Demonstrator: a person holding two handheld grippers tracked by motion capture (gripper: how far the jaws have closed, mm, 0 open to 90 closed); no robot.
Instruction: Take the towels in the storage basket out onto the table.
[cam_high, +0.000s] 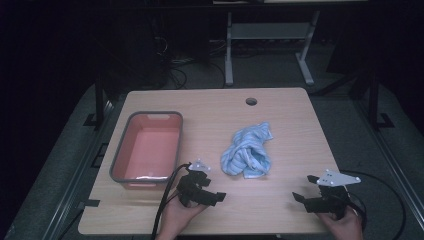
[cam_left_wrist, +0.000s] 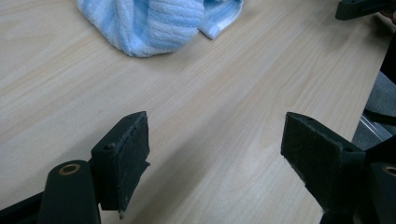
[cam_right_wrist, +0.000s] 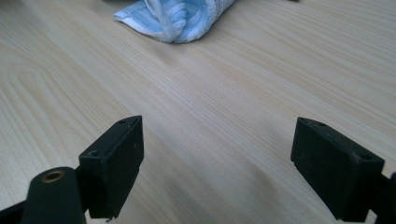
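Nothing is started yet: my left gripper (cam_high: 209, 185) and right gripper (cam_high: 303, 188) both gape empty over the table (cam_high: 280, 110). The crumpled blue towel (cam_high: 248, 151) lies untouched at my twelve o'clock; the pink bin (cam_high: 147, 146), apparently empty, waits at ten.

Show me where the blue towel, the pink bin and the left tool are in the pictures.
blue towel (cam_high: 248, 153): high view, middle of the crumpled cloth.
pink bin (cam_high: 121, 152): high view, grey rim on its left side.
left tool (cam_left_wrist: 215, 154): left gripper view, midway between its open jaws.
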